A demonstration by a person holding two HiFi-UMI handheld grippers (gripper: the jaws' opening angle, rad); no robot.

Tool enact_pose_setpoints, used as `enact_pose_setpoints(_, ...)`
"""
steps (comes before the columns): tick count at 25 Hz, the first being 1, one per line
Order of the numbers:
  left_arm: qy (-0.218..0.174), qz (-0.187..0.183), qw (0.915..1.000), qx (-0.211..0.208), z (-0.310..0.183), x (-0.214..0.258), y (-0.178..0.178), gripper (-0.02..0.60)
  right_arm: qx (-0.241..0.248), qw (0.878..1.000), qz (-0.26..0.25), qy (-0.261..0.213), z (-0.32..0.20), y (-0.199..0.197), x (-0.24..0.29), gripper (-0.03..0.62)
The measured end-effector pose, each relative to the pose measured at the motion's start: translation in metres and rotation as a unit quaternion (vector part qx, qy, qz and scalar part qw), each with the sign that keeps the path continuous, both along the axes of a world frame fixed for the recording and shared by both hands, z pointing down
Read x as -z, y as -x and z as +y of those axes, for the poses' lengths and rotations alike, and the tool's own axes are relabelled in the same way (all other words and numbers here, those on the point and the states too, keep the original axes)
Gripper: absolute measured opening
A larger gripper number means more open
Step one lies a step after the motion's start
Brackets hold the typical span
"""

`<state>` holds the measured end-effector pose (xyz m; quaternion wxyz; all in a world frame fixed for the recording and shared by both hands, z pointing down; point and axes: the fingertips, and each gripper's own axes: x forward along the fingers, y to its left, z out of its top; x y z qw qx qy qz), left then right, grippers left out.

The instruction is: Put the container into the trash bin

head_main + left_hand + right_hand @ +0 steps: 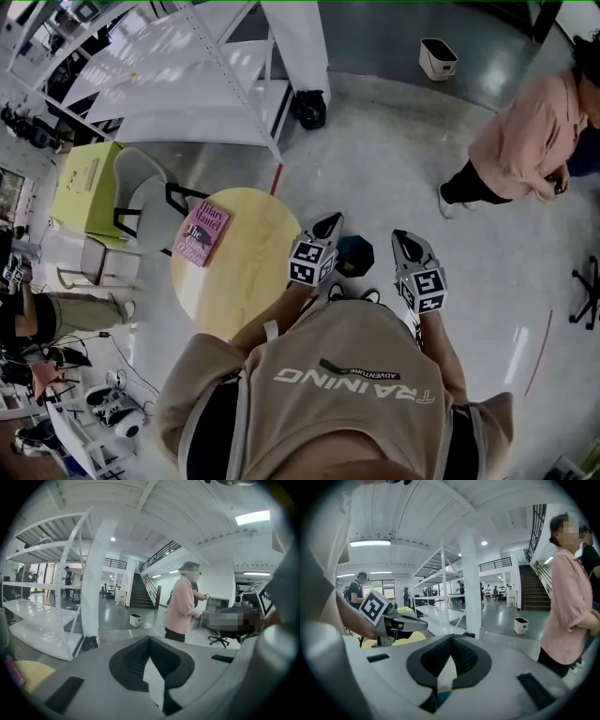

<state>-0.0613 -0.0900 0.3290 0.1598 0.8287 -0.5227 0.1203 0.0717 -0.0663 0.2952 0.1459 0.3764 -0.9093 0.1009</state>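
Container (pixel 354 255): most likely the dark, angular item low on the floor between the two grippers in the head view. It is too dim to be sure, and neither gripper holds it.
Trash bin (pixel 437 58): small and white with a dark open top. It stands on the grey floor well apart from the grippers, beyond the white column (pixel 295 42).
Left gripper (pixel 149 641): the jaws are closed tip to tip with nothing between them.
Right gripper (pixel 451 639): the jaws are likewise pressed together and empty, with a sliver of blue showing below them.
Readable writing: the wearer's beige shirt (pixel 356 384) reads "TRAINING" with a smaller "ADVENTURE" beside it, upside down from the head view. A pink book (pixel 202 233) carries "Hilary Mantel"; its title begins with "The" and the rest is too small to read. Each gripper cube bears black-and-white square markers.
Round table (pixel 246 281): pale yellow and just left of the left gripper. The book lies near its far-left edge.
Around: a grey chair (pixel 150 202) touches the table's far side, with a lime-green box (pixel 89 183) beyond it. White shelving (pixel 187 84) runs up to the column, and a black bag (pixel 309 109) sits at the column's foot.
In the way: a person in a pink shirt (pixel 525 131) stands to the right of the line from the grippers to the bin. In the right gripper view the bin shows between the column and this person.
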Motion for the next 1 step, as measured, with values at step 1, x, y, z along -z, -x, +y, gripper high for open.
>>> enact_pose_setpoints(1,0.001,0.000,1.0000,0.000,0.0008,0.0000,-0.0007,0.011,0.000,1.000,0.001,0.003,0.0012,-0.0019,-0.0012,-0.005)
